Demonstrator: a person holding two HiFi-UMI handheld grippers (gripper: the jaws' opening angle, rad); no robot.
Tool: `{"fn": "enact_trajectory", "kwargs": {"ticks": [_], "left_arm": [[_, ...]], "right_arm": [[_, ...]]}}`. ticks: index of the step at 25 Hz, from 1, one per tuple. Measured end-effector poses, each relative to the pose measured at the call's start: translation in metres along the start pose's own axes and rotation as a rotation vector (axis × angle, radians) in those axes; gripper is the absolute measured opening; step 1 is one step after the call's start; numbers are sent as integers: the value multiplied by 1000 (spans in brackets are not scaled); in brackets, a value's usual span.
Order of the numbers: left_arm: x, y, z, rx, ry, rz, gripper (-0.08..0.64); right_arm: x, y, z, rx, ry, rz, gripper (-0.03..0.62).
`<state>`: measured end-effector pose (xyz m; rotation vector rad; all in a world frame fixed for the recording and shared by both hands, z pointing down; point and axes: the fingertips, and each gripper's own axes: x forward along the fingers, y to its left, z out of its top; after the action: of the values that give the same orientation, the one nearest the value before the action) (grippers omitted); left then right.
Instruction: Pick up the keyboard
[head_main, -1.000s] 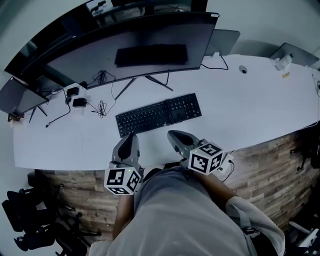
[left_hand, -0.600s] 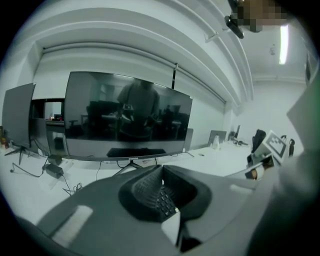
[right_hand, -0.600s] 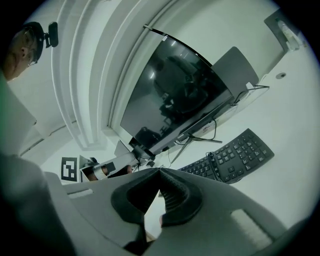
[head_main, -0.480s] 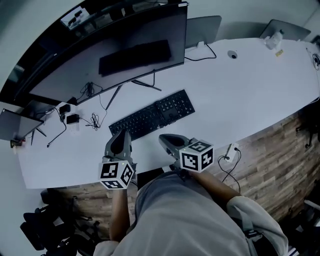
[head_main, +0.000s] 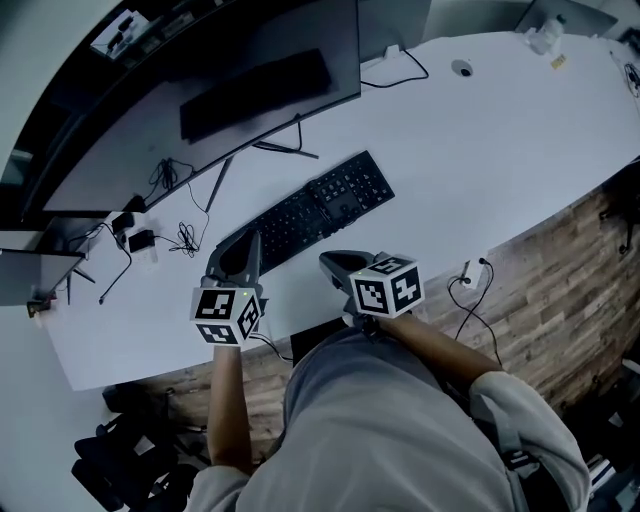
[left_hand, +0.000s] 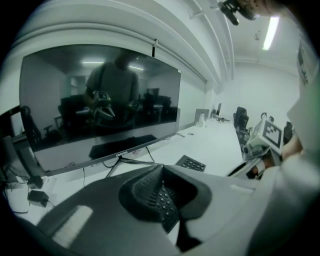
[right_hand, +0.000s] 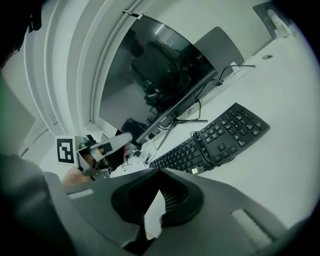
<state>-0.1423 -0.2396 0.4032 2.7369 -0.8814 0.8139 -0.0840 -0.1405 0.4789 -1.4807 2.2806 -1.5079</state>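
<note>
Two grippers, left and right, each with tips pressed together, empty. Just beyond, one keyboard lies on the desk. Only the right gripper view shows a cable wound across it. Behind stands one monitor.

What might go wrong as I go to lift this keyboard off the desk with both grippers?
The cable wound round the keyboard ends in a loose plug; it may unwind and snag. The left gripper and right gripper both have jaws together, so they might shove the keyboard toward the monitor stand rather than grip it.
</note>
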Motion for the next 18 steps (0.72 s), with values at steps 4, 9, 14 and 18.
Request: {"fn": "enact_trajectory", "kwargs": {"ticks": [4, 9, 14, 18], "left_arm": [[19, 11, -6, 50, 37, -41, 0], [41, 19, -21, 110, 114, -119, 0], [69, 23, -33, 150, 183, -197, 0], [87, 24, -44, 163, 241, -264, 0]], "right_arm": [[18, -12, -9, 1, 37, -36, 2], [35, -25, -22, 79, 56, -77, 2], [52, -39, -31, 159, 74, -94, 2], [64, -47, -37, 227, 81, -101, 2]]}}
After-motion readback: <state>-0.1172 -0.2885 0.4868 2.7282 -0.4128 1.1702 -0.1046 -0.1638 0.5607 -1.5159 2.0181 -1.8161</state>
